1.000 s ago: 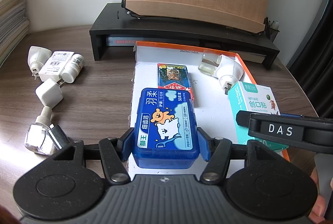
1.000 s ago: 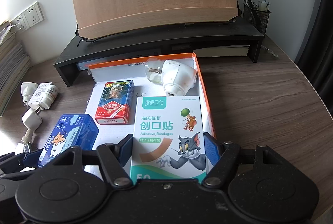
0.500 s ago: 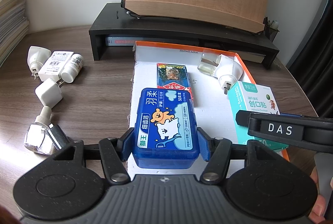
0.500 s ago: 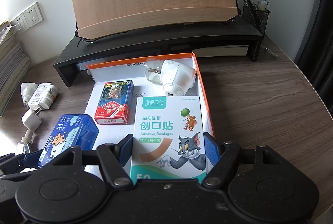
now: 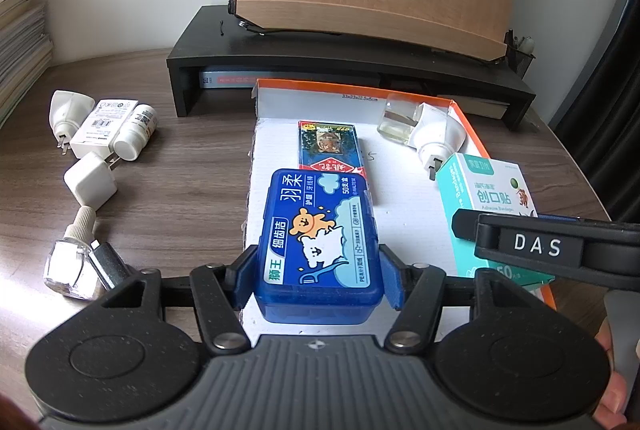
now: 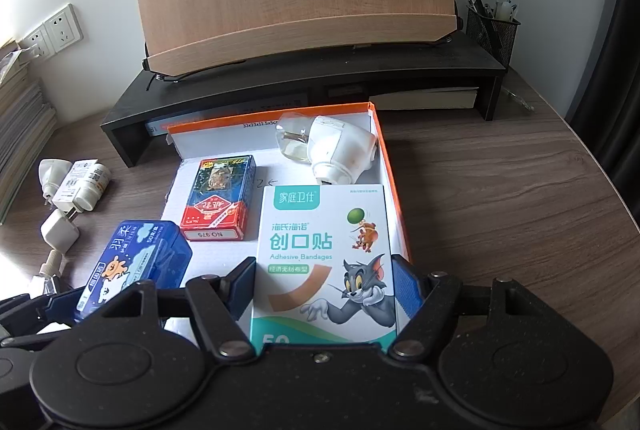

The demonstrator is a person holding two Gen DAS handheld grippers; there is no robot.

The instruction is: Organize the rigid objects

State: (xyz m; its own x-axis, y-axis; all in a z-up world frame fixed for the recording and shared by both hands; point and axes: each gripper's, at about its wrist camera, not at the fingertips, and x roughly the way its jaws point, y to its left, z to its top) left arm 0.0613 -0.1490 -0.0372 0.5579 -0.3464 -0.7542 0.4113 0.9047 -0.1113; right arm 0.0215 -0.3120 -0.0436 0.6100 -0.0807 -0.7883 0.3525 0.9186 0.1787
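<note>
My left gripper (image 5: 318, 282) is shut on a blue dental floss box (image 5: 320, 242), held over the near left edge of a white cardboard tray with an orange rim (image 5: 404, 230). My right gripper (image 6: 324, 290) is shut on a teal-and-white adhesive bandage box (image 6: 324, 254), held over the tray's near right side (image 6: 394, 166). Inside the tray lie a red-and-blue deck of playing cards (image 6: 220, 202) and, at the far right corner, a white plug-in vaporizer with a clear bottle (image 6: 336, 146).
Left of the tray on the wooden desk lie a white charger cube (image 5: 90, 184), a white pill bottle (image 5: 134, 132), a small white carton (image 5: 102, 128), a white plug (image 5: 64, 110) and a clear refill bottle (image 5: 70, 258). A black riser (image 5: 320, 50) stands behind, a mesh pen holder (image 6: 492, 26) at its right end.
</note>
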